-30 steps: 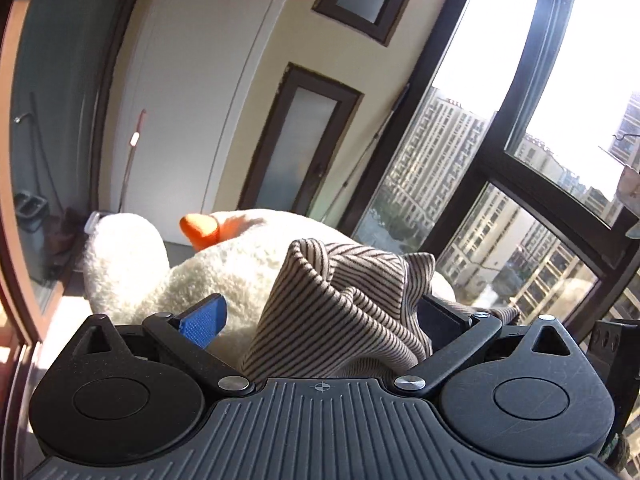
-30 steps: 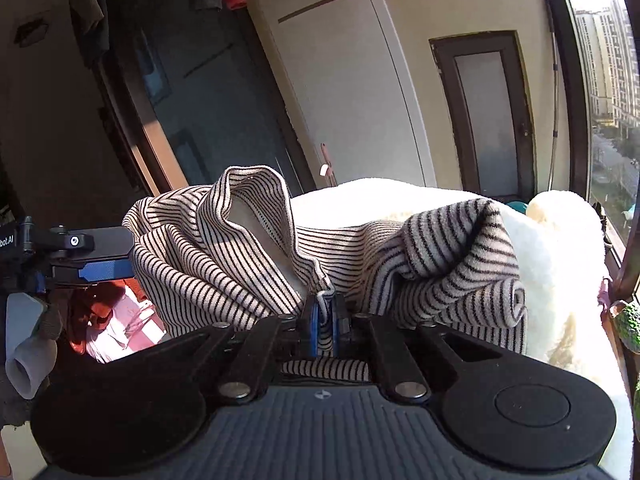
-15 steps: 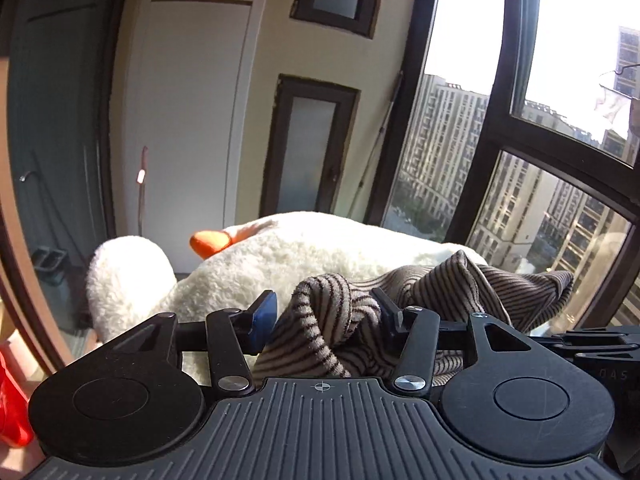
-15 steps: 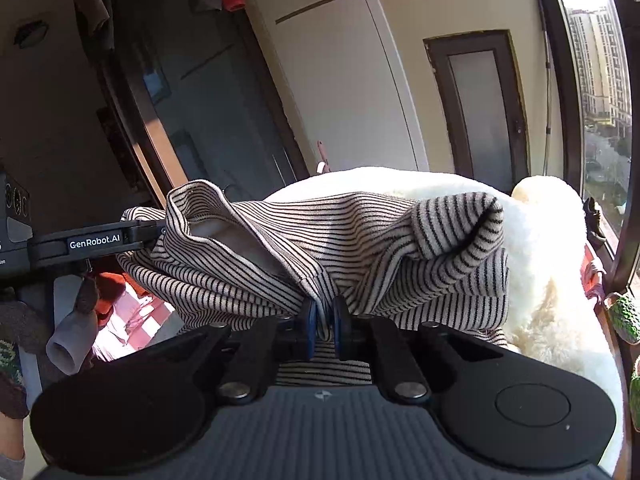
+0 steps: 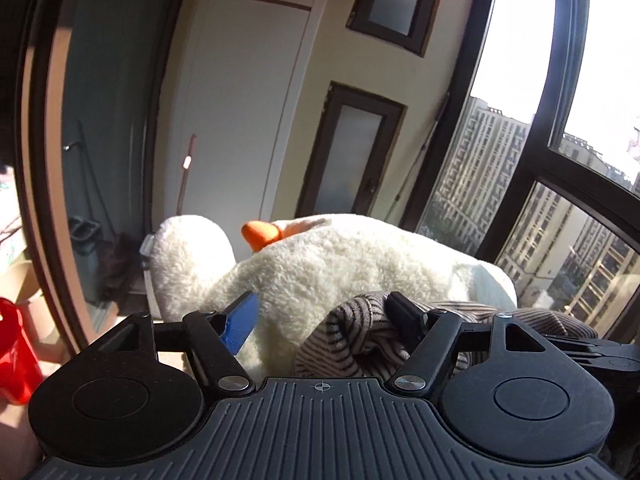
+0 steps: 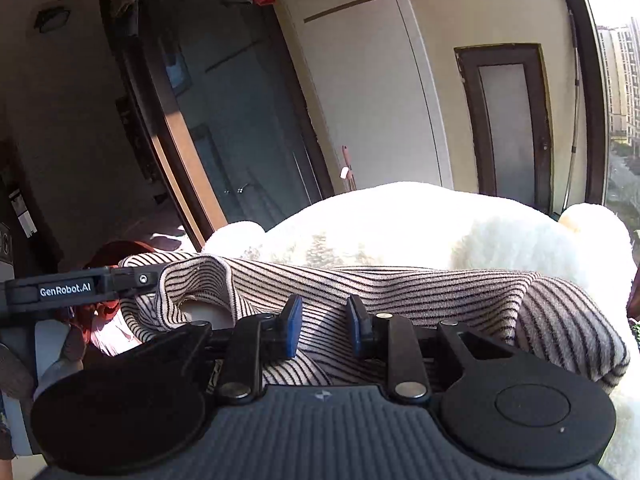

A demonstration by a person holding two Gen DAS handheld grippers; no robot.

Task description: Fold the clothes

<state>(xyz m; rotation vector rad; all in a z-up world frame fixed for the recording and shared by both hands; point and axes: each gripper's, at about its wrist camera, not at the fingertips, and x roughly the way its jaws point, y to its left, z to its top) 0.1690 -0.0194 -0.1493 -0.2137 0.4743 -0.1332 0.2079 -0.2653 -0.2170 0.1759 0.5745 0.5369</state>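
Both pairs of jaws are opening and neither presses on cloth: the left gripper (image 5: 324, 316) stands wide, its blue pad (image 5: 240, 322) clear at centre left of its view and its dark finger (image 5: 404, 316) lying against a bunched fold of the striped garment (image 5: 356, 336), while the right gripper (image 6: 322, 326) shows a narrow gap with the fabric lying under and behind the pads rather than pinched. In the right wrist view the striped garment (image 6: 400, 292) spreads across the lower middle of the frame, draped over the white plush toy (image 6: 440, 224). In the left wrist view it sits at lower centre right against the white plush toy (image 5: 340, 264), whose orange beak (image 5: 262, 234) shows mid-frame.
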